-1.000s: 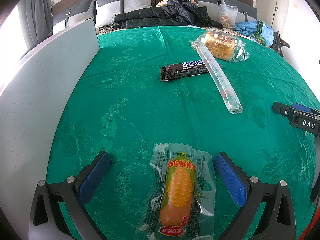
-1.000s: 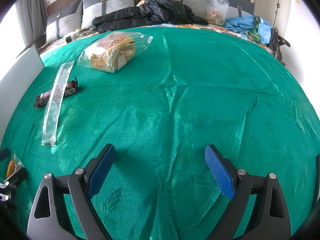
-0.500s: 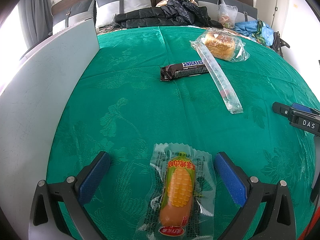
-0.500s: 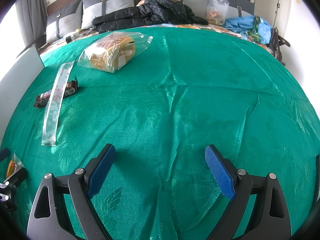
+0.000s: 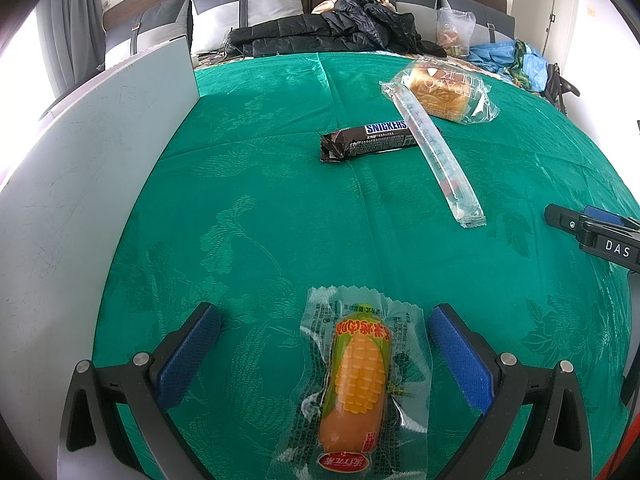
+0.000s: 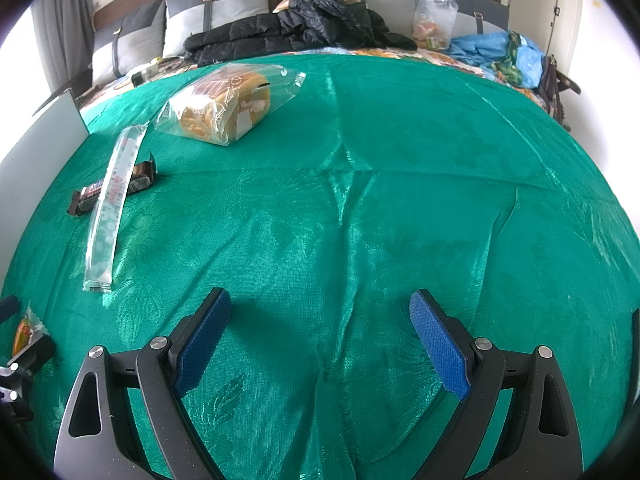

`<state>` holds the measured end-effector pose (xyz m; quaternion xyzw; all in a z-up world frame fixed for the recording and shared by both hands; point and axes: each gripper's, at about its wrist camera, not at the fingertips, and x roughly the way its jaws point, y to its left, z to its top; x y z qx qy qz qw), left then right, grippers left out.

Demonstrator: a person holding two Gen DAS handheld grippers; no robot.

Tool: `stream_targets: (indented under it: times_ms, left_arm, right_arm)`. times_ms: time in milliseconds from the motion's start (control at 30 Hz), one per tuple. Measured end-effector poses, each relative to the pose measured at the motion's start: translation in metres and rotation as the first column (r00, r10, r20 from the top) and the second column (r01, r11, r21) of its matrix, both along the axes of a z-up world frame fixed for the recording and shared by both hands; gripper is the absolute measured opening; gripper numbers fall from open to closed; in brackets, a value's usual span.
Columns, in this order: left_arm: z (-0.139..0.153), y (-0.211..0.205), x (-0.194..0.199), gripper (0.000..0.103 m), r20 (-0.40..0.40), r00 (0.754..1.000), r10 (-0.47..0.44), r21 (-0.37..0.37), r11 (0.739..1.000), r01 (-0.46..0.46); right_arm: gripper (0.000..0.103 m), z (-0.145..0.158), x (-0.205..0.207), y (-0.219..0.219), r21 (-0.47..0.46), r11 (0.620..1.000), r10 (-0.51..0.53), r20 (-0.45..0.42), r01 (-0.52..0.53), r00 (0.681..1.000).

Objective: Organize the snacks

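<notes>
Between my left gripper's (image 5: 324, 336) spread blue pads (image 5: 188, 350) lies the corn sausage packet (image 5: 360, 384), touching neither pad, at the near edge of the green cloth (image 5: 260, 208). Only the left view shows its full wrapper; from the right camera I see just a sliver of it (image 6: 24, 330) at the near left edge. The right gripper (image 6: 320, 332) is also spread wide, with nothing but bare cloth between its pads.

The left view reads the Snickers bar (image 5: 372, 140) label plainly, with a long clear tube packet (image 5: 436, 152) lying across its right end. Toward the far edge the bagged bread (image 5: 440, 94) sits touching the tube's far tip; the right view shows the bread's side (image 6: 228, 108) better.

A white board (image 5: 88, 152) stands upright along the cloth's left edge. Past the far edge I see grey cushions (image 6: 216, 12), a black jacket (image 6: 304, 24), a clear bag of snacks (image 6: 434, 24) and blue fabric (image 6: 500, 54).
</notes>
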<state>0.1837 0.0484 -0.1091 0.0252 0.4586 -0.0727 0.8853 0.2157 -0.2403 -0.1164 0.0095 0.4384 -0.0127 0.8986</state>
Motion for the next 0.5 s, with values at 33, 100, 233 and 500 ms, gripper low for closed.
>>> stream_targets:
  times_ms: [33,100,233,500]
  left_arm:
    - [0.0000,0.0000,0.0000,0.103,0.000,1.000,0.000,0.000,1.000,0.000]
    - [0.0000,0.0000,-0.0001,0.103,0.000,1.000,0.000,0.000,1.000,0.000]
    - [-0.0002,0.0001,0.0000,0.103,0.000,1.000,0.000,0.000,1.000,0.000]
    - [-0.0003,0.0001,-0.0001,0.103,0.001,1.000,0.000,0.000,1.000,0.000]
  right_arm:
    - [0.093,-0.0002,0.0008,0.0005,0.000,1.000,0.000,0.000,0.000,1.000]
    - [0.093,-0.0001,0.0001,0.0001,0.000,1.000,0.000,0.000,0.000,1.000]
    - [0.093,-0.0001,0.0002,0.0001,0.000,1.000,0.000,0.000,0.000,1.000]
    - [0.093,-0.0003,0.0005,-0.0002,0.000,1.000,0.000,0.000,0.000,1.000]
